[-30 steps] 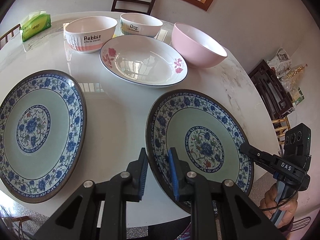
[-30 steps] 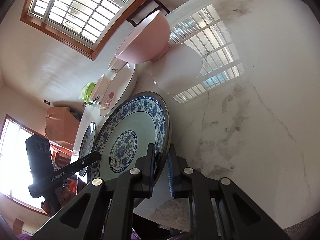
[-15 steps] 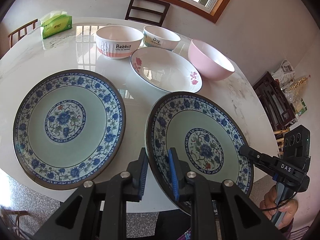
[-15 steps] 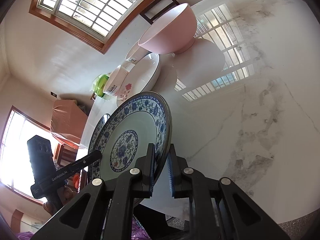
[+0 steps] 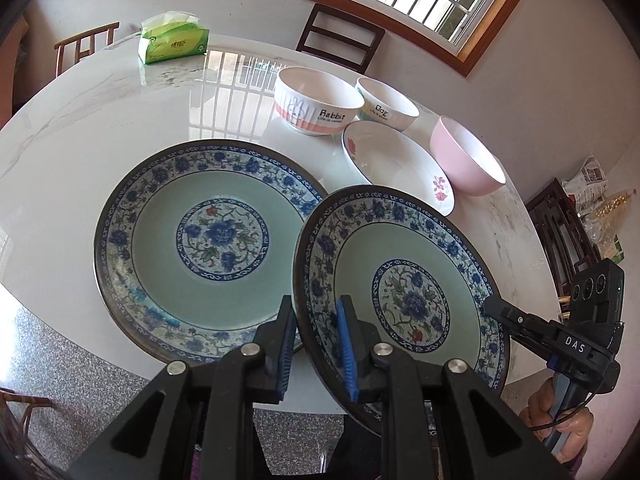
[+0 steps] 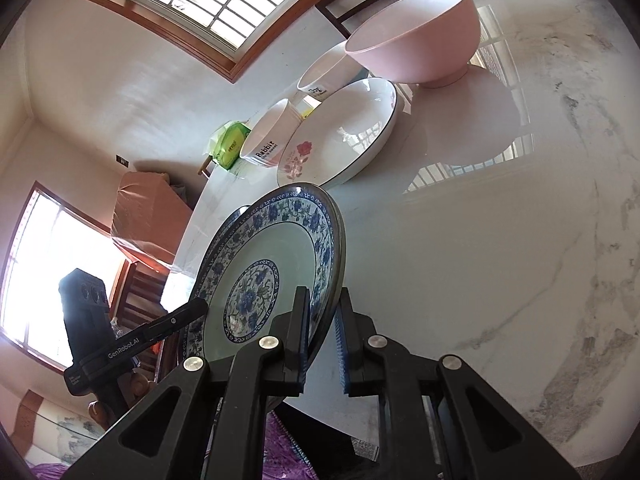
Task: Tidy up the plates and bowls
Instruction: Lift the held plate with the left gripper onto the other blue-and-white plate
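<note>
Held plate [image 5: 404,292] nearer its twin [image 5: 200,240] (two plates, perhaps more).

Blue-patterned plate [image 5: 404,280] between tool [image 5: 316,344] pads

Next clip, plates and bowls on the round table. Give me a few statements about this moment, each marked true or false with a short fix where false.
1. Both grippers clamp one blue floral plate. True: left gripper, right gripper.
2. The second blue plate sits inside the pink bowl. False: it lies flat on the table.
3. The Rabbit bowl is upside down. False: it stands upright.
4. A green tissue pack is on the table. True.
</note>
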### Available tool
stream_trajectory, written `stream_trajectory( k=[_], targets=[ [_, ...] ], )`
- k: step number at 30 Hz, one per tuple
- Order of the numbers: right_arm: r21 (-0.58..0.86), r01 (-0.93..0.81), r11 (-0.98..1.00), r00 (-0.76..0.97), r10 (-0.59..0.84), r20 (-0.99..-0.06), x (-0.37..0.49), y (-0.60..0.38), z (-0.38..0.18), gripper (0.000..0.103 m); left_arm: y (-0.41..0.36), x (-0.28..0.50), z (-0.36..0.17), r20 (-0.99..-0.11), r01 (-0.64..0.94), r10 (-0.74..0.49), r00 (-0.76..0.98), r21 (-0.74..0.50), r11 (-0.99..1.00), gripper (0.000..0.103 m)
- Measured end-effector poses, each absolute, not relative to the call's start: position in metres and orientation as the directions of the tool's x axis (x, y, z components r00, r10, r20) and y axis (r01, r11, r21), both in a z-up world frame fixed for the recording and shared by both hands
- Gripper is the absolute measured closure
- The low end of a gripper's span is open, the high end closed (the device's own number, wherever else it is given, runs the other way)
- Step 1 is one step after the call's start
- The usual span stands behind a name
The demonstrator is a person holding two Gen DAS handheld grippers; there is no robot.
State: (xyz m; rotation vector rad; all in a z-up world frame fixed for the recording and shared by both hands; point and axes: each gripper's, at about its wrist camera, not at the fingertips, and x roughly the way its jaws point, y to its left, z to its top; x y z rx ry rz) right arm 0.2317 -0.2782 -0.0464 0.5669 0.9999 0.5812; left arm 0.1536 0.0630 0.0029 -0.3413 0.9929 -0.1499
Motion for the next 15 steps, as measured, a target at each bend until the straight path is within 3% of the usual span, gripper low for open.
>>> stream_trajectory(
  k=[15],
  targets=[
    [0.656, -0.268, 0.706, 0.348, 0.706, -0.617, 0.254, -0.206, -0.047, 0.09, 0.135, 0.142, -0.001, -0.788, -0.155, -0.217, 0.576, -0.367, 0.917, 0.082]
  ],
)
